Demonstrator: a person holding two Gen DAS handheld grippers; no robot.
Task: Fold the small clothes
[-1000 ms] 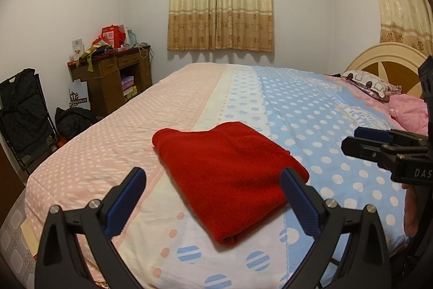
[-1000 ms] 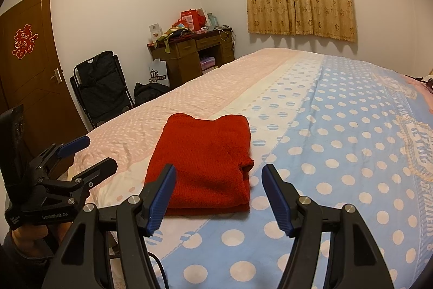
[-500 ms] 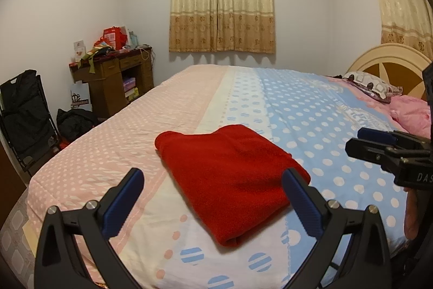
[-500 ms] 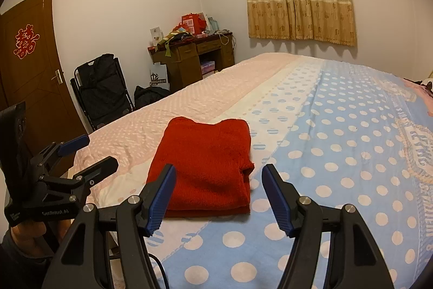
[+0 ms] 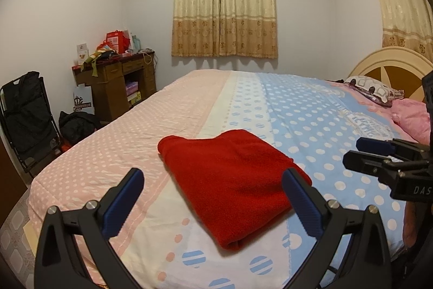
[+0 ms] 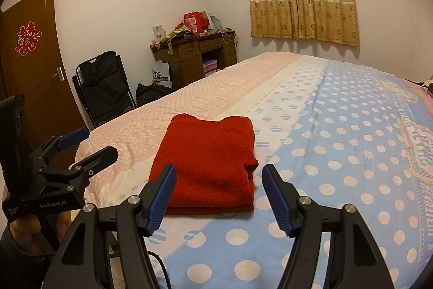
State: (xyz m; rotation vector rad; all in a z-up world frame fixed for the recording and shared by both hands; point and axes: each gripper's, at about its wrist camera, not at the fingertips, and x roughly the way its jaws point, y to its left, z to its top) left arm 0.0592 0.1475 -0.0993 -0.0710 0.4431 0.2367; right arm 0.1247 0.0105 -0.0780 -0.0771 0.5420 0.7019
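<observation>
A red garment (image 5: 232, 180) lies folded into a neat rectangle on the dotted pink-and-blue bedspread (image 5: 297, 113), near the bed's front edge. My left gripper (image 5: 213, 180) hovers just short of it, jaws wide open and empty, with the fold framed between the blue pads (image 5: 127, 197). In the right wrist view the same red garment (image 6: 208, 161) sits straight ahead of my right gripper (image 6: 219, 175), which is also open with nothing in it. Each gripper shows in the other's view: the right gripper (image 5: 362, 156) at the right edge, the left gripper (image 6: 94, 144) at the left edge, held by a hand.
A cluttered wooden desk (image 5: 116, 77) stands by the far wall. A folding chair draped in black (image 5: 24, 113) and a dark bag (image 5: 78, 123) sit on the floor to the left. Pillows (image 5: 370, 88) and a headboard (image 5: 392, 64) are at the right. A brown door (image 6: 29, 67) is far left.
</observation>
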